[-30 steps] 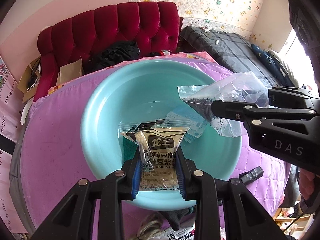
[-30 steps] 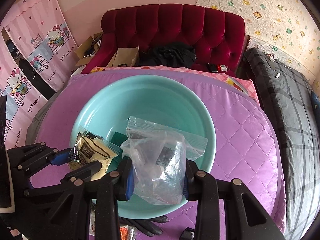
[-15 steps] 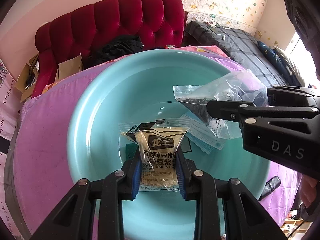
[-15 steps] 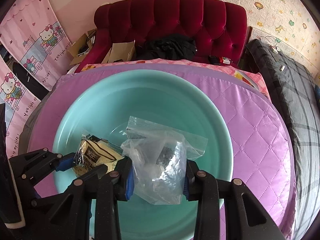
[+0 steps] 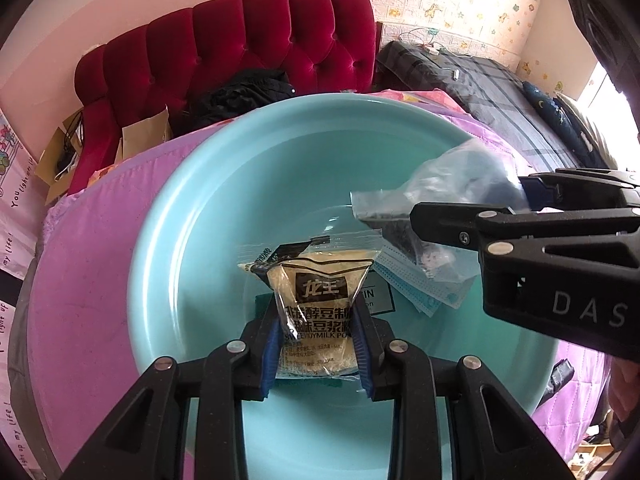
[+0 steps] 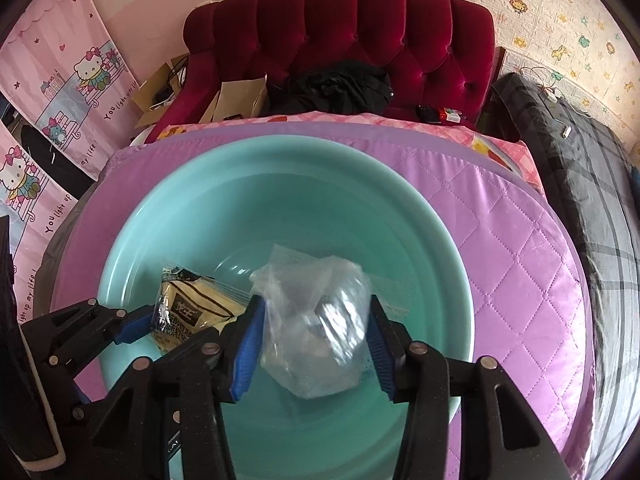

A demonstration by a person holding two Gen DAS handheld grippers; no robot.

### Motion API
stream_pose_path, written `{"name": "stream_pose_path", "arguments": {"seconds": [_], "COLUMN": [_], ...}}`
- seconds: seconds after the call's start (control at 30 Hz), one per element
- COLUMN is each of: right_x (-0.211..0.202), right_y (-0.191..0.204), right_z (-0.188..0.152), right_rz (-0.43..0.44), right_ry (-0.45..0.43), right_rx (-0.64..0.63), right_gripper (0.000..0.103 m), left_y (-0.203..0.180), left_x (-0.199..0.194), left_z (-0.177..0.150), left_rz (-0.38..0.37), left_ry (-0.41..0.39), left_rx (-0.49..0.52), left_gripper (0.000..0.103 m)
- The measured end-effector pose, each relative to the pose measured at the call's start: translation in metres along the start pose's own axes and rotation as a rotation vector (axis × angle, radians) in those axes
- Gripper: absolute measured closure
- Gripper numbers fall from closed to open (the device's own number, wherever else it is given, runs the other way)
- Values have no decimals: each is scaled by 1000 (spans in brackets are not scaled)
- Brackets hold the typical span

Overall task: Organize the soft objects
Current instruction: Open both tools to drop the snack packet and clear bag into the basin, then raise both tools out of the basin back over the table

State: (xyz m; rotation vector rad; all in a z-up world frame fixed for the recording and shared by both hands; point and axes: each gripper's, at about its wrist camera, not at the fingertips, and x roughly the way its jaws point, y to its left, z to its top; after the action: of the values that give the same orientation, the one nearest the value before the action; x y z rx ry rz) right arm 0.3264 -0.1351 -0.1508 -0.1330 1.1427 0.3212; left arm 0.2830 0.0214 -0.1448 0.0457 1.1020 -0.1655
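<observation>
Both my grippers over the round teal plastic basin (image 5: 192,208), jaws just been opening

L gripper (image 5: 318,344): pads loosening around tan soy-milk powder sachet (image 5: 320,300), still between them. R gripper (image 6: 314,342): gaps either side of crumpled clear zip bag (image 6: 316,320). Blue face masks (image 5: 420,292) lie on basin floor

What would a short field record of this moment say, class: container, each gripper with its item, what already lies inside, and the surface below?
container: teal basin, wide and round
left gripper: jaws just opening, soy milk powder packet between them, over the basin
right gripper: jaws just opening, clear zip bag between them, over the basin
already inside: blue face masks
surface: purple quilted cover
background: red tufted sofa
</observation>
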Motion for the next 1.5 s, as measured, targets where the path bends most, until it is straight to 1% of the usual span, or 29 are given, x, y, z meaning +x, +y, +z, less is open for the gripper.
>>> {"name": "stream_pose_path", "arguments": {"seconds": [0.03, 0.07, 0.1, 0.13, 0.17, 0.2, 0.3, 0.43, 0.63, 0.77, 0.97, 1.2, 1.3, 1.5], "right_x": [-3, -5, -7, -9, -11, -13, -16, -25, -45, -62, -84, -107, -117, -134], "right_y": [0, -1, -2, -3, -4, -5, -6, -6, -5, -3, 0, 1, 2, 3], "right_z": [0, 1, 0, 0, -1, -1, -5, -12, -27, -37, -53, -75, -84, -103], "right_rz": [2, 7, 8, 1, -6, -8, -23, -40, -38, -48, -67, -84, -88, -87], "right_ry": [-6, -11, -16, -20, -25, -26, -16, -22, -28, -51, -68, -71, -78, -89], "right_rx": [5, 12, 20, 28, 35, 39, 38, 30, 18, 11, -3, -13, -19, -29], "right_gripper": [40, 30, 24, 11, 2, 0, 0, 0, 0, 0, 0, 0, 0, 0], "left_y": [0, 0, 1, 2, 3, 3, 3, 4, -1, 2, 2, 2, 1, -2], "left_x": [-2, -4, -6, -8, -10, -12, -19, -26, -40, -54, -77, -101, -110, -129], "left_z": [0, 0, 1, 1, 1, 1, 1, -4, -19, -30, -46, -70, -78, -98], "left_rz": [13, 23, 25, 21, 17, 23, 73, 71, 97, 87, 84, 93, 107, 103], "left_ry": [-8, -14, -17, -23, -29, -35, -60, -65, -55, -64, -74, -80, -85, -101], "left_rx": [-1, -6, -14, -21, -25, -27, -20, -25, -14, -39, -48, -62, -63, -49], "left_gripper": [48, 20, 4, 2, 1, 0, 0, 0, 0, 0, 0, 0, 0, 0]}}
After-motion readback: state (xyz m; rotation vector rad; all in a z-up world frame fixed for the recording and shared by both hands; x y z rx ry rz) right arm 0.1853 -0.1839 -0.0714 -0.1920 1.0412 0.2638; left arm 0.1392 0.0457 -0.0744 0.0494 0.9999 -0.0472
